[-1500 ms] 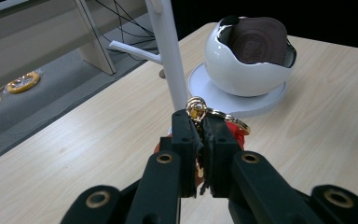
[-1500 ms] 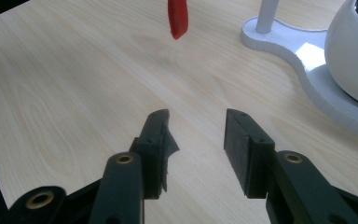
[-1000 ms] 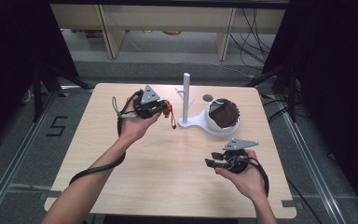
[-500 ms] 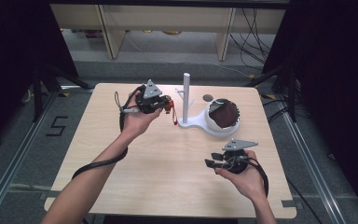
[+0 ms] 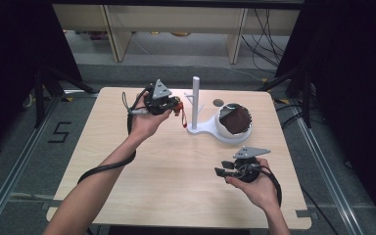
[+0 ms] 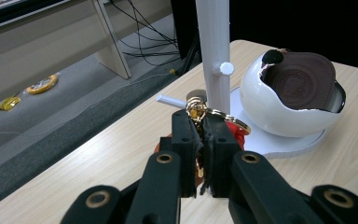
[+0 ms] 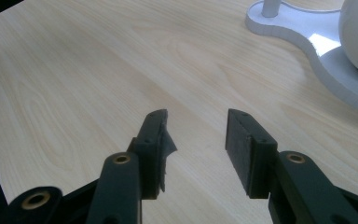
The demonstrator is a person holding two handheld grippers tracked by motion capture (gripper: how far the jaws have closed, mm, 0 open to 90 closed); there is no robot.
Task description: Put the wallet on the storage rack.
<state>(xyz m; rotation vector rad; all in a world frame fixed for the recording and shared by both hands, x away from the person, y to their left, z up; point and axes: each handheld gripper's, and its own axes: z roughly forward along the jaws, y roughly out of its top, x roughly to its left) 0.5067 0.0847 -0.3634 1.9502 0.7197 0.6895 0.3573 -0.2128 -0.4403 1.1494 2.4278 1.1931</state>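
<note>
Gold-coloured metal keyring (image 6: pixel 200 109) with a red tag (image 6: pixel 235 130) hanging from it sits pinched between the black pads of the left gripper (image 6: pixel 200 140), whose jaws are pressed together on it; the clasp and ring stick up just past the jaw tips, while the red tag hangs on the far side of them. In the high view the left gripper (image 5: pixel 174 105) is held above the far half of the light wooden table (image 5: pixel 127 161), with the red tag (image 5: pixel 182 120) dangling below its tips, just beside the tall white post (image 5: pixel 195 100) of a white plastic stand (image 5: pixel 200 128). Seen from the left gripper view, the keyring lies directly in front of that white post (image 6: pixel 214 51), below a small round peg (image 6: pixel 226 68) on its side and near a thin white rod (image 6: pixel 171 99) that juts from the post low down; whether the ring touches either cannot be told. The stand's flat base (image 6: pixel 270 140) also carries a white egg-shaped bowl (image 6: pixel 284 112) with a brown lining (image 6: pixel 303 79), set to the right of the post. The right gripper (image 5: pixel 225 171) rests low over the near right part of the table, well apart from the keyring, its jaws standing apart with nothing but bare wood (image 7: pixel 74 84) between them; the stand's base (image 7: pixel 307 42) lies ahead of it to the right.
</note>
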